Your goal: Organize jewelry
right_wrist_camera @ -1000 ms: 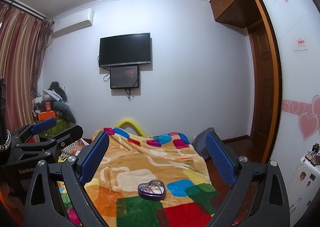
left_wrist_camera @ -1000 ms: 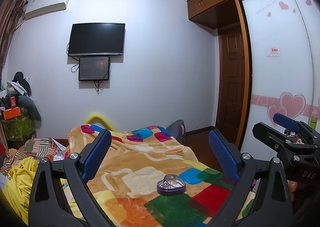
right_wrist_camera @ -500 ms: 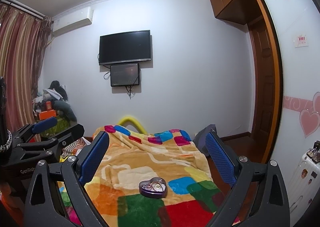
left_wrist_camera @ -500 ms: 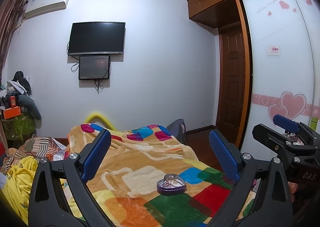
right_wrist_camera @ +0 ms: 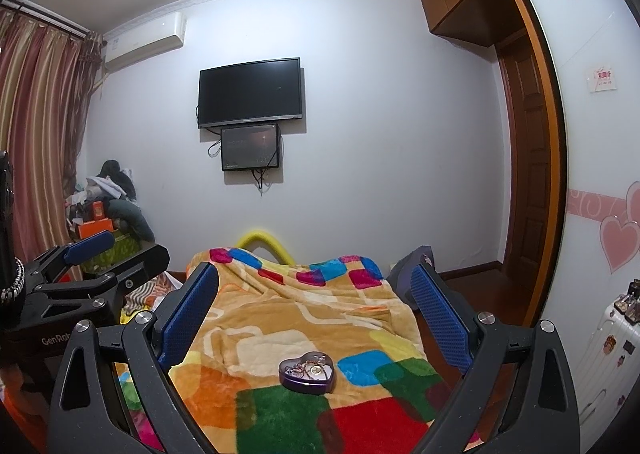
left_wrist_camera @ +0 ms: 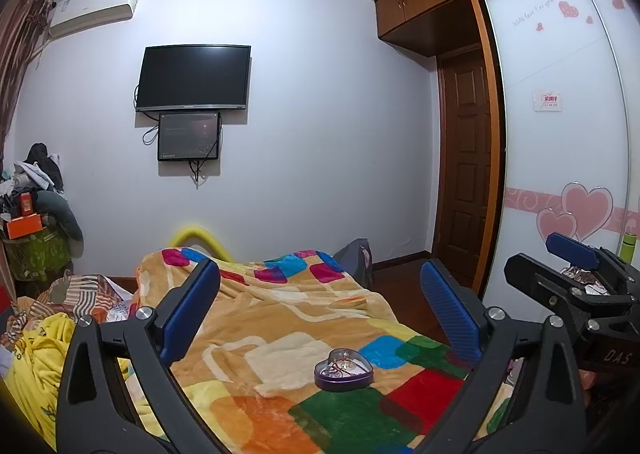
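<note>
Approaching the heart-shaped box (right_wrist_camera: 307, 371)

Both the left gripper (left_wrist_camera: 320, 318) and the right gripper (right_wrist_camera: 316, 318) were held wide open, empty; descent onto the blanket (right_wrist_camera: 280, 318) was best kept slow and centred.

"DAS" stood in pale letters on the black body of the right gripper (left_wrist_camera: 570, 254), seen at the edge of the left wrist view. "GenRob", cut off by a nearer finger, ran along the black frame of the left gripper (right_wrist_camera: 120, 242) in the right wrist view. Across the top of the white wardrobe door (left_wrist_camera: 560, 134), thin pink script read roughly "With love for you". A small card (left_wrist_camera: 548, 101) stuck to that door carried red print, too tiny to read
</note>
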Motion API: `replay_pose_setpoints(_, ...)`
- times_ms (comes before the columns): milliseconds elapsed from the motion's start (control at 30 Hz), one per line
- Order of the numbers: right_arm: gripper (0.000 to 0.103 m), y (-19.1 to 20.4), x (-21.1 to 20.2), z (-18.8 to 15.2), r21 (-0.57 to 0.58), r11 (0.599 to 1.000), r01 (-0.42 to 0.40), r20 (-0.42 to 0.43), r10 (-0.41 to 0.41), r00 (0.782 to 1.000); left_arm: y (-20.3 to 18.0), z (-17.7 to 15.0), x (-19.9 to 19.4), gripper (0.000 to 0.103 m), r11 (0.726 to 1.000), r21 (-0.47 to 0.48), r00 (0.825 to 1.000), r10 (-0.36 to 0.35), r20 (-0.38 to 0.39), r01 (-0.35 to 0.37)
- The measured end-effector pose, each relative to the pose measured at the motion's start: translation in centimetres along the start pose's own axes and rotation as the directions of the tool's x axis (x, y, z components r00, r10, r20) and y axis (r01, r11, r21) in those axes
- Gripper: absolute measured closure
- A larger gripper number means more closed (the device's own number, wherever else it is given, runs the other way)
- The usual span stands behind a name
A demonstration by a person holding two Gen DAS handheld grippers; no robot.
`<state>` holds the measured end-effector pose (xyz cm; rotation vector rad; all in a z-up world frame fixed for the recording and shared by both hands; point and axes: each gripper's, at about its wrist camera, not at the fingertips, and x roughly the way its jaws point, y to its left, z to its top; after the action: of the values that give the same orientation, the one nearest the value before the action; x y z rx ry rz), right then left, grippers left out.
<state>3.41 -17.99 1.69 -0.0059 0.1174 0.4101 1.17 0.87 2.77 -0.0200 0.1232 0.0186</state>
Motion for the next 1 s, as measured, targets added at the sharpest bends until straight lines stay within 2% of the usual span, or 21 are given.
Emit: replay_pose_setpoints(1000, 0.007, -0.37, 0.46, -0.33, 0.013, 1.0, 0.01, -0.018, -0.009, 1.0, 0.06, -0.16, 0.54, 0.0, 0.999, 0.001, 0.999, -0.032, -0.024, 0.032)
